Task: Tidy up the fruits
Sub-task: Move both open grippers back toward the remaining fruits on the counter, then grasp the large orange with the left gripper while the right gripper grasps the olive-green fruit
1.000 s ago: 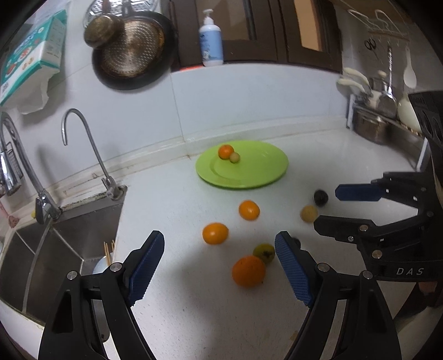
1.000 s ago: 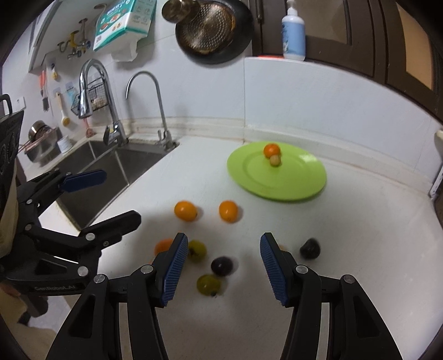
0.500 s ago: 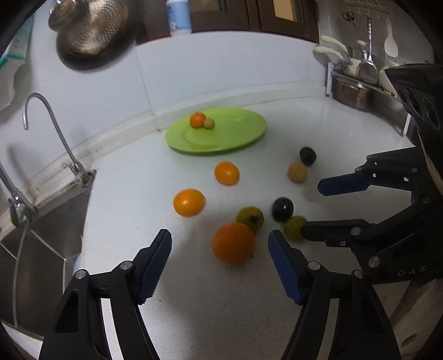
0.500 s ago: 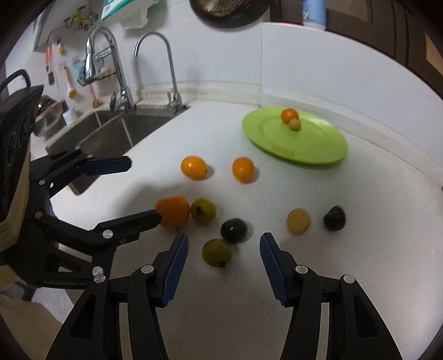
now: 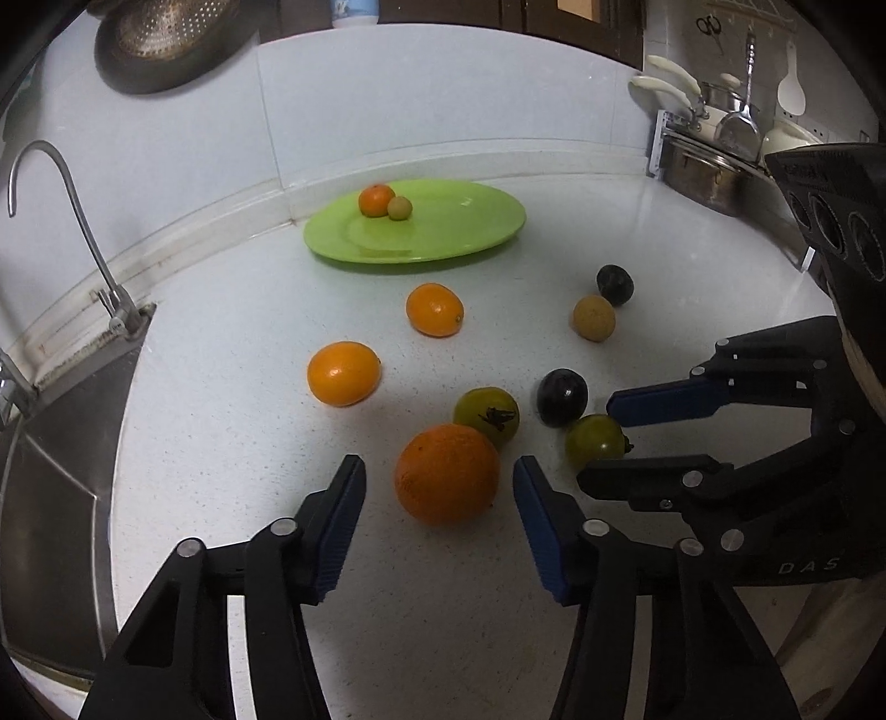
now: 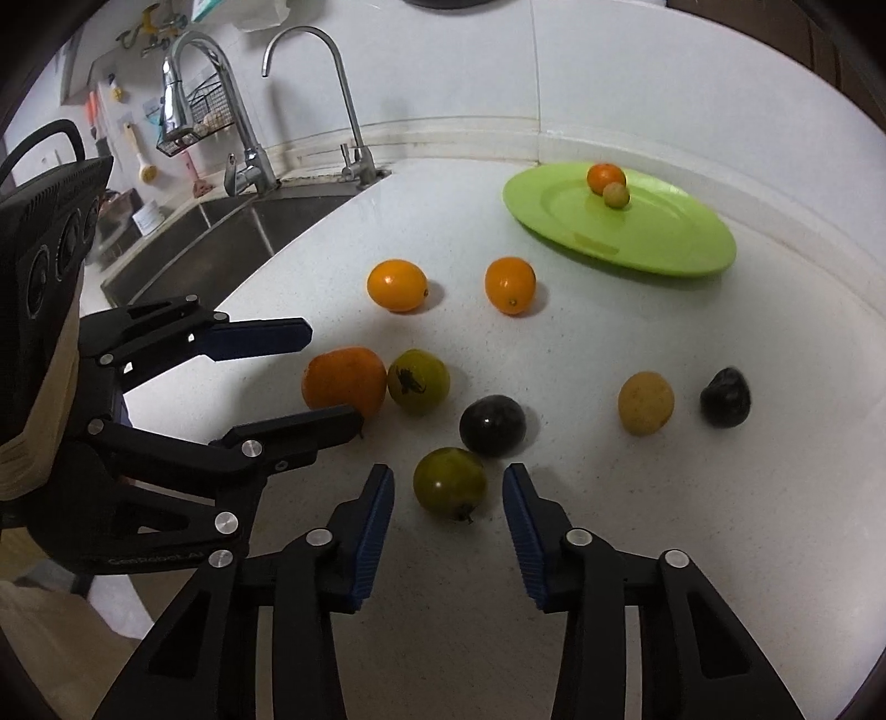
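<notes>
Loose fruit lies on a white counter before a green plate (image 5: 443, 232) that holds a small orange (image 5: 376, 200) and a small yellow-green fruit (image 5: 399, 207). My left gripper (image 5: 438, 487) is open, its jaws on either side of a big orange (image 5: 446, 472), not touching. My right gripper (image 6: 448, 498) is open around a green tomato (image 6: 449, 483). A second green tomato (image 6: 417, 381), a dark plum (image 6: 492, 425), two kumquat-like oranges (image 6: 397, 285) (image 6: 510, 284), a tan fruit (image 6: 645, 402) and another dark fruit (image 6: 725, 396) lie farther out. The plate also shows in the right wrist view (image 6: 664, 243).
A steel sink (image 6: 232, 227) with two taps (image 6: 343, 111) lies left of the fruit. A rack of utensils and a steel pot (image 5: 703, 160) stand at the far right. A colander (image 5: 166, 44) hangs on the tiled wall.
Both grippers have come lower and nearer the fruit. The left one now straddles the big orange and the right one straddles the near green tomato. The fruit has not moved.
</notes>
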The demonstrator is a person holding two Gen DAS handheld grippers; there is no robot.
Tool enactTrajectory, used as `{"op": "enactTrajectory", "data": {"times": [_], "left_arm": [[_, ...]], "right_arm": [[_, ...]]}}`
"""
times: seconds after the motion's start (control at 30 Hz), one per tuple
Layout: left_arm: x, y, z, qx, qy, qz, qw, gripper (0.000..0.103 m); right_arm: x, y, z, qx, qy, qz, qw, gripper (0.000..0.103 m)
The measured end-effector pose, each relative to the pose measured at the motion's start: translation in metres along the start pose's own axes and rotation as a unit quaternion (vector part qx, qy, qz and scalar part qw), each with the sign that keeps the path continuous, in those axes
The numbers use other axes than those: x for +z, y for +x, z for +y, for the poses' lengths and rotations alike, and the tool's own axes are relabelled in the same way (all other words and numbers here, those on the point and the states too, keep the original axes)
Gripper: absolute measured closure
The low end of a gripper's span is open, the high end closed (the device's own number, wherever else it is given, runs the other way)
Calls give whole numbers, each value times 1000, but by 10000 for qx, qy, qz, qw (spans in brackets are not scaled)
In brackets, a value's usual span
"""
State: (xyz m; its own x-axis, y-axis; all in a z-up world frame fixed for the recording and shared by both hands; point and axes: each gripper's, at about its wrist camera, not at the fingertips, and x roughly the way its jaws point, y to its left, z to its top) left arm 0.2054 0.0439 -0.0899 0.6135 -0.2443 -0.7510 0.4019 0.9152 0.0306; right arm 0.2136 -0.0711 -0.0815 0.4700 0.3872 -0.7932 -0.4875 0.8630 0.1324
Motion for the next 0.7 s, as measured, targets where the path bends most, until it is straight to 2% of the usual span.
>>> {"op": "enactTrajectory", "data": {"times": [0.23,0.3,0.7], "left_arm": [[-1,7,-1,4,-106,79,9999,62],[-1,7,-1,10,-110,82,9999,62],[1,-6,-3,135,-292,-25,9995,63]], "right_arm": [[-1,6,-4,140,149,72,9998,69],[-2,7,-6,172,182,92,9996,73],[-1,-2,-6,181,139,-47,9997,73]]}}
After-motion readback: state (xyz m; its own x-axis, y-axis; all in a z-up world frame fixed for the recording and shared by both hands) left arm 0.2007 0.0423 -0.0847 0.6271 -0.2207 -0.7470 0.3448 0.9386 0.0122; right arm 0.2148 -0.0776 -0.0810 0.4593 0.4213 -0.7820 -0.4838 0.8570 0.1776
